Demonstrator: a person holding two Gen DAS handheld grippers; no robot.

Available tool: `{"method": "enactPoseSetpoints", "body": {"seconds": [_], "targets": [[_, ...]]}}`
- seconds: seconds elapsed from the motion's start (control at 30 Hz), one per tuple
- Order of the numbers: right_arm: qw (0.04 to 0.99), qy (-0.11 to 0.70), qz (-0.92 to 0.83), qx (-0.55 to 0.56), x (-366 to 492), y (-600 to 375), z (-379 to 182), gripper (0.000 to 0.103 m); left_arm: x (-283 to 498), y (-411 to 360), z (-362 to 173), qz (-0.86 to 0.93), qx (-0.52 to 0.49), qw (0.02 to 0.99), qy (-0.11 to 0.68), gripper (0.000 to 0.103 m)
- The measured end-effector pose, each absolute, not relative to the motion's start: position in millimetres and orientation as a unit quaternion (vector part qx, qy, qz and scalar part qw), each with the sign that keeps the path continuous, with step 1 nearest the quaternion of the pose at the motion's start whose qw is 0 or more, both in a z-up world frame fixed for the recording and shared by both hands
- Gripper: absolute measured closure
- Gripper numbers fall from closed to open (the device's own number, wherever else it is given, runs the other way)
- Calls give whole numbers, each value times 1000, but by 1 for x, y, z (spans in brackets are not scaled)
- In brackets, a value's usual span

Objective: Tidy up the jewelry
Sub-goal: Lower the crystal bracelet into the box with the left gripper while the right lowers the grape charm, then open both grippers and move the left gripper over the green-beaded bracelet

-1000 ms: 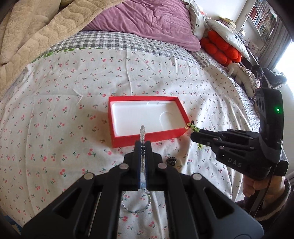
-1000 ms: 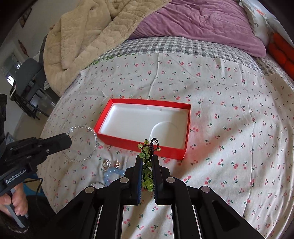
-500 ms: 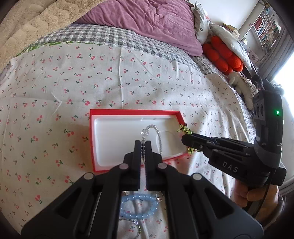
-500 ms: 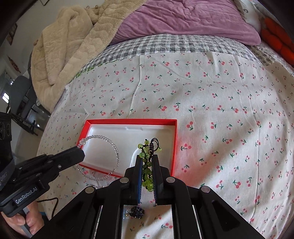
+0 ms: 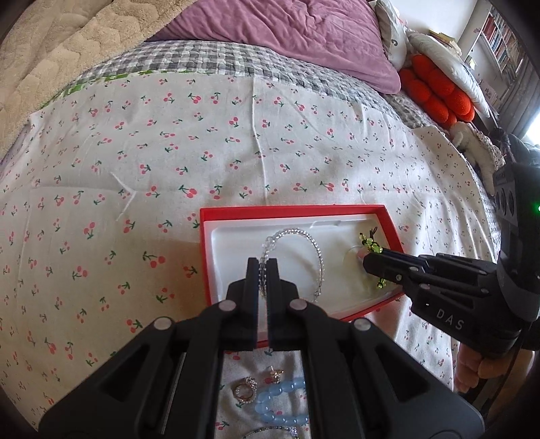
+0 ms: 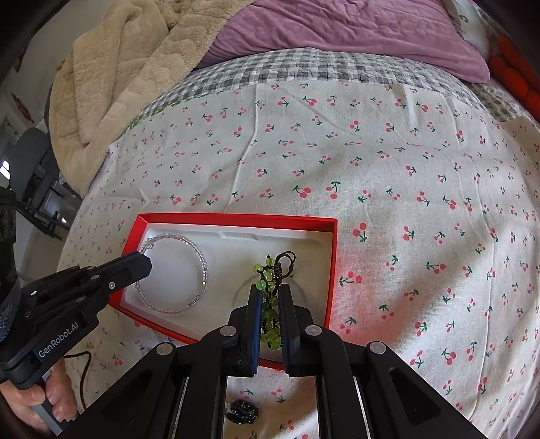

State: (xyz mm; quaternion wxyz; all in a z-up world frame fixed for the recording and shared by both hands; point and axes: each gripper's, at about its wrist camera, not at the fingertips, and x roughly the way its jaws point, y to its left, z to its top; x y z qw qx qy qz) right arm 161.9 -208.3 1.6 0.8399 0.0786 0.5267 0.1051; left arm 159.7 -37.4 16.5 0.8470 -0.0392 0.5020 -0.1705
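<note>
Both hand-held grippers were over the red box [image 5: 388, 219], each clamped narrow on a piece of jewelry; the left hand-held gripper [image 5: 263, 270], rising from the bottom centre of the left wrist view, pinched the clear bead bracelet [image 5: 317, 256] between its pads, and the loop of that bracelet hung down onto the white liner in the left half of the box; in the right wrist view the same gripper entered from the lower left, its tip at the bracelet's upper left part, with the ring of beads lying open on the liner; the right hand-held gripper [image 6: 270, 297], at the bottom centre of its own view, gripped the green bead bracelet [image 6: 266, 277] with its dark cord knot sticking up above the fingertips, over the round recess in the right half of the box; in the left wrist view it came in from the right edge, green beads showing above and below its tip; a hand [image 5: 476, 368] held its grip at the lower right, and another hand [image 6: 33, 398] showed at the lower left of the right wrist view; the box sat on the cherry-print sheet [image 5: 168, 152] of the bed; at the bottom of the left wrist view, between the gripper's arms, lay a blue bead bracelet [image 5: 280, 402] and two small rings [image 5: 246, 391]; a dark beaded piece [image 6: 241, 410] lay at the bottom of the right wrist view; a purple duvet [image 6: 337, 27] and a beige blanket [image 6: 128, 67] filled the top.
</note>
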Motion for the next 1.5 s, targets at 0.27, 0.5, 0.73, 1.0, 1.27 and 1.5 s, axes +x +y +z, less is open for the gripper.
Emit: {"method": "enactPoseSetpoints", "body": {"seconds": [0.27,0.5,0.73,1.0,1.27,1.5], "targets": [[847,512,108,91,162,-217,16,80,155,-42,24,-167,-11,854,493,86],[854,499,105,100,150,-225,32,48,139,-37,37,-162,1,862,480,57],[858,494,111,81,123,-224,45,45,121,-22,36,-145,16,863,484,31],[862,491,115,58,93,-221,48,31,103,-4,28,-130,12,850,511,22],[858,499,109,51,67,-225,40,28,79,10,18,-125,21,843,523,17],[849,516,105,35,49,-222,27,27,57,17,4,-125,54,836,531,17]]}}
